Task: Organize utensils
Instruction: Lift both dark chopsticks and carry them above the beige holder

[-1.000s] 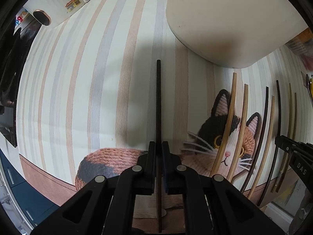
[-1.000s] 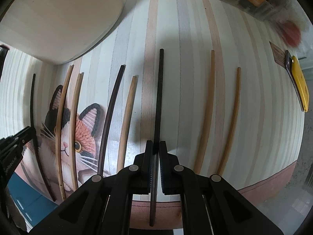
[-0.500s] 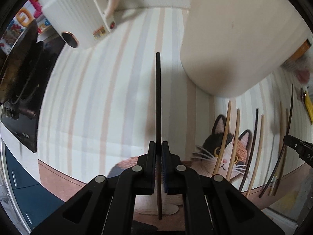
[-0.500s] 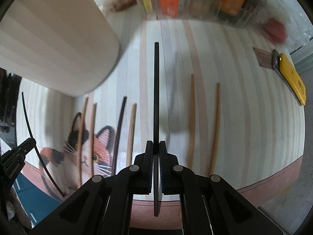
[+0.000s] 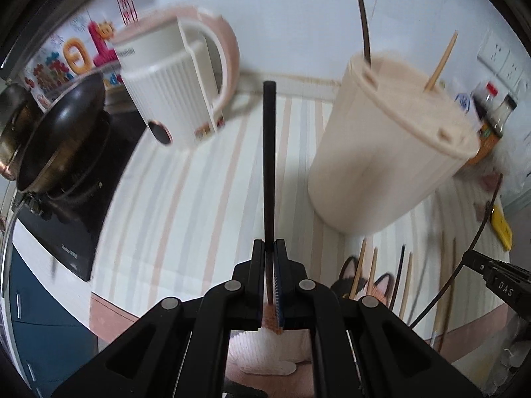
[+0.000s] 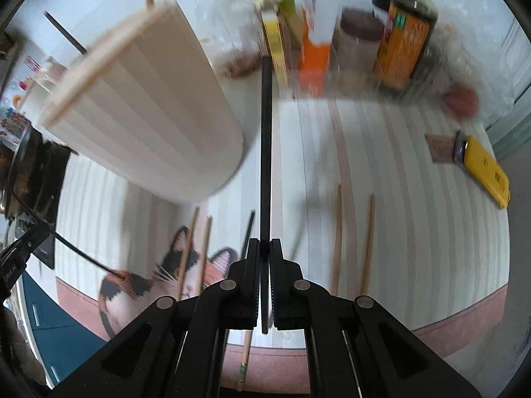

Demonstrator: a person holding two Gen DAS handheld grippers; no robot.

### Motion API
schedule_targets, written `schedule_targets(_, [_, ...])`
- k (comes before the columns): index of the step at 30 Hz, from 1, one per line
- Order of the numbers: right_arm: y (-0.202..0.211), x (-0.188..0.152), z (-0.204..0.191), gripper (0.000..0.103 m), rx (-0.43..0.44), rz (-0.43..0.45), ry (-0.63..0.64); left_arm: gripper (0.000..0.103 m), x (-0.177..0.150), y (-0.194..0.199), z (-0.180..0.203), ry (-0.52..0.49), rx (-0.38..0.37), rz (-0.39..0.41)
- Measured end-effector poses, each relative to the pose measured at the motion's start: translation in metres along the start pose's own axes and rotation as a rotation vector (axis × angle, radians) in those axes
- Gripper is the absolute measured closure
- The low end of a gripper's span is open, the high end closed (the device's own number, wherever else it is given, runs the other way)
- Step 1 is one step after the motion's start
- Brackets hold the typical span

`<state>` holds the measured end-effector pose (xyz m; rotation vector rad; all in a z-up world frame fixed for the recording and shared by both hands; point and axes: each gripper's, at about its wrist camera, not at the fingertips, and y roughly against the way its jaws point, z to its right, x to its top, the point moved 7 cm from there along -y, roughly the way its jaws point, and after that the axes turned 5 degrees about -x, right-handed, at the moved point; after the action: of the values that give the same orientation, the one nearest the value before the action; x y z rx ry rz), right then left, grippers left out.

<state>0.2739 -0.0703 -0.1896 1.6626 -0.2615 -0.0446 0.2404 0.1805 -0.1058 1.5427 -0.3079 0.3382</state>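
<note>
Since a second ago both grippers have risen off the striped mat, each taking its black chopstick along. The left gripper pinches one black chopstick; the right gripper pinches another. The cream holder, at one o'clock of the left gripper, holds what looks like one dark stick and one bamboo stick; blur hides more. Loose chopsticks lie on the mat.

Home kitchen: kettle, pan on stove, sauce bottles
</note>
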Motion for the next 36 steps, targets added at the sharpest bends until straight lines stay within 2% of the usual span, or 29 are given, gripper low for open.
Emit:
schedule_targets(8, [0.056,0.04,-0.011,0.098,0.04,0.166,-0.013,0.1,0.036,0.04,-0.005,0.026,-0.003,0.124])
schedule_targets(12, [0.087,0.058,-0.016,0.098,0.071,0.21,-0.005,0.1,0.055,0.071,-0.002,0.023,-0.03,0.174])
schedule_targets(19, [0.152,0.092,-0.03,0.098,0.149,0.293,0.016,0.1,0.094,0.139,0.022,0.011,-0.152,0.252])
schedule_targets(25, [0.198,0.132,-0.045,0.098,0.166,0.391,0.039,0.1,0.13,0.173,0.051,-0.014,-0.245,0.313])
schedule_targets(30, [0.218,0.173,-0.054,0.098,0.154,0.477,0.026,0.1,0.163,0.166,0.074,-0.054,-0.244,0.328])
schedule_targets(36, [0.197,0.208,-0.071,0.098,0.141,0.498,0.011,0.1,0.19,0.116,0.091,-0.098,-0.214,0.251])
